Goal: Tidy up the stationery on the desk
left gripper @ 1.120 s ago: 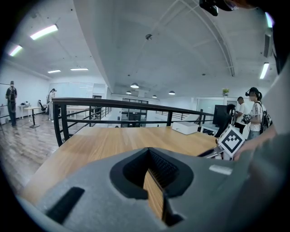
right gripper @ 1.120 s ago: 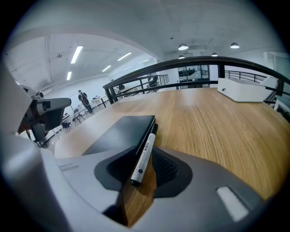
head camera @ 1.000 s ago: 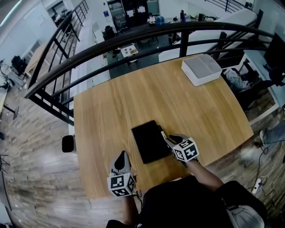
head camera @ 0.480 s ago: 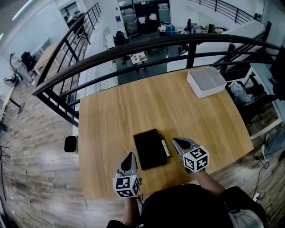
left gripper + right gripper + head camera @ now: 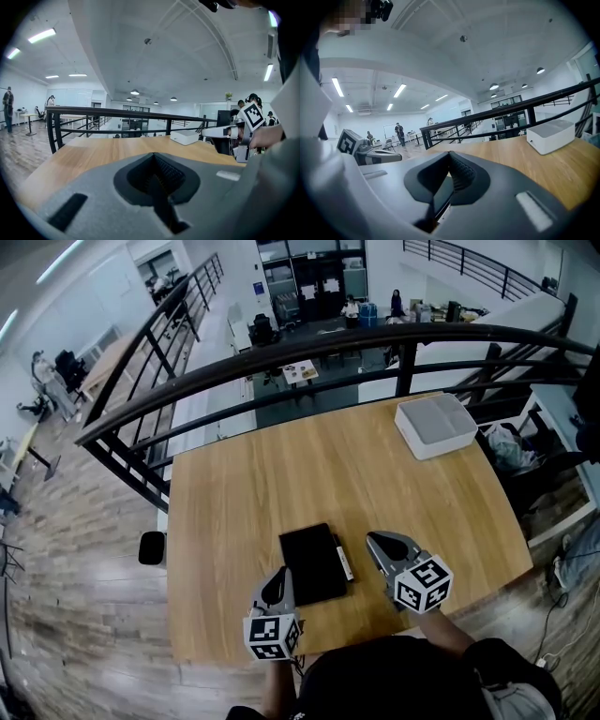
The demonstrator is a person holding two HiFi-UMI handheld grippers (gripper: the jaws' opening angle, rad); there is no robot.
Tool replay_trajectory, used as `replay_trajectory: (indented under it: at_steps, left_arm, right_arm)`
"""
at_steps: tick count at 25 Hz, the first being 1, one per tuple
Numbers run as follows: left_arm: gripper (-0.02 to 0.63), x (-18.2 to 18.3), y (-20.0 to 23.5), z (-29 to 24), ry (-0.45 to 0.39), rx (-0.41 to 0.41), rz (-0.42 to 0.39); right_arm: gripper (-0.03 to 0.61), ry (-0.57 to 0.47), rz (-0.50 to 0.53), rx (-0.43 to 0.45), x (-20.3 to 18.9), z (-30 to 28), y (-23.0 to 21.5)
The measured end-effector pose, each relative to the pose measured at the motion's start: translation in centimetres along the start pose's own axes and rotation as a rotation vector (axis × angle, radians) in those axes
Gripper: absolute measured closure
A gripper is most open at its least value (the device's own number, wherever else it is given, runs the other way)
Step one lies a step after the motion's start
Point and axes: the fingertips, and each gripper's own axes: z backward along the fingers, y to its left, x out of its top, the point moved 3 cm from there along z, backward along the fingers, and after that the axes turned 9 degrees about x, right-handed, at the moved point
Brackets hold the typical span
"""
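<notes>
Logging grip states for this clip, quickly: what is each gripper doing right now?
Left gripper: closed, holding nothing.
Right gripper: closed, holding nothing.

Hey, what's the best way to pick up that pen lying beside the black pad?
Pinch the pen mid-barrel from above, jaws across it. Come in on its free right side, since it lies flat and thin, close along the black pad's right edge.

Wooden desk (image 5: 309, 474): black notebook (image 5: 314, 563) near front edge, pen (image 5: 343, 559) just beside; white box (image 5: 435, 426) far-right corner.
</notes>
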Motion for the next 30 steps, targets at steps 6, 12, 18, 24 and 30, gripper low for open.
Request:
replay_trajectory:
  at_steps: [6,12,18,24,30]
  left_arm:
    - [0.617,-0.3,-1.1,-0.5,0.013,-0.004,-0.008]
    - [0.617,-0.3,-1.7,-0.6,0.015,-0.003,-0.009]
    - [0.617,0.0,-1.4,-0.6,0.010,-0.003,-0.013]
    - [0.617,-0.3,-1.3,-0.4,0.011,0.006,-0.011]
    - [0.617,-0.7,-1.2,-0.4,0.016,0.013,-0.010]
  right_arm:
    - [0.569,-0.013,-0.013,0.010,0.2,0.7,-0.5]
    - [0.569,-0.010,0.000,0.014,0.5,1.3,-0.6]
    - [0.569,-0.016,-0.015,0.014,0.5,1.0,-0.5]
    - [0.569,-0.018,-0.020,0.023,0.1,0.8,-0.3]
    - [0.569,-0.017,-0.025,0.030,-0.2,0.8,-0.3]
